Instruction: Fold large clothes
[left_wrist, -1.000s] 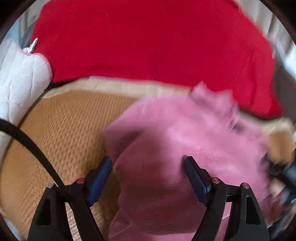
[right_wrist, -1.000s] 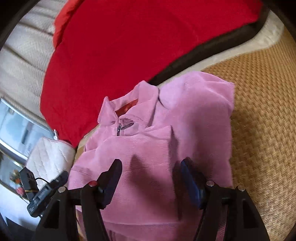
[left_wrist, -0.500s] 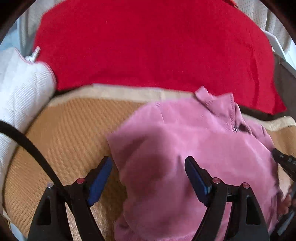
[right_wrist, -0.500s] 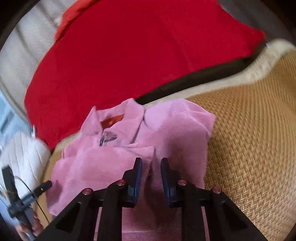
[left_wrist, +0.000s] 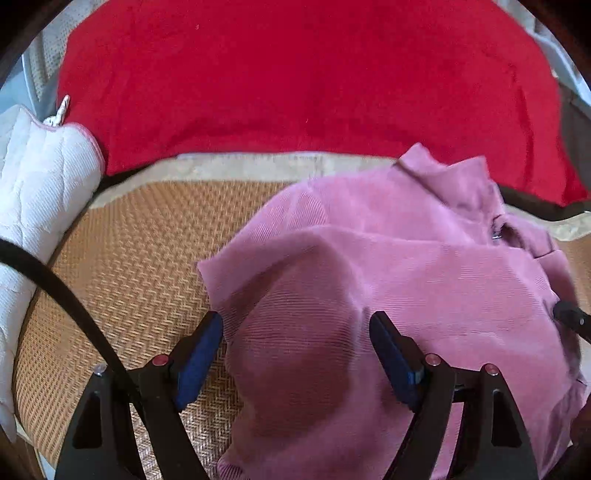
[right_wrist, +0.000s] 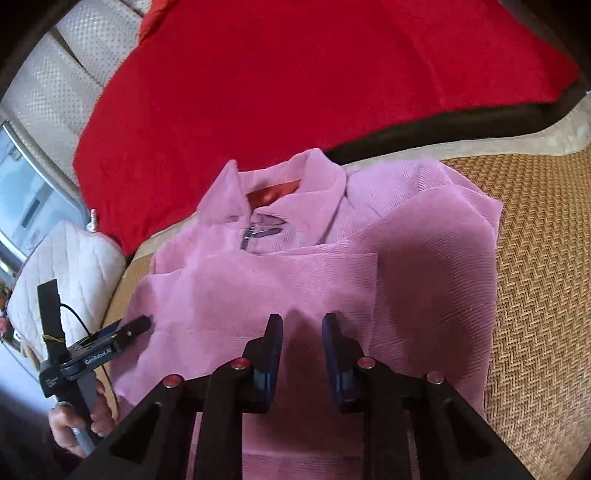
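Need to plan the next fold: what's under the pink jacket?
The pink jacket lies on a woven tan mat, visible around its edges. Whatever sits directly beneath the fabric is covered; no other garment shows.

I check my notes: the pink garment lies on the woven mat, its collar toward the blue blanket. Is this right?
Not quite: the blanket is red, not blue, as the right wrist view shows. The pink garment does lie on the woven mat, collar toward it.

You've got the pink jacket (right_wrist: 295, 280) lying folded on the woven mat, ribbed cloth, collar and short zip toward the red blanket, both sides turned in over its front.
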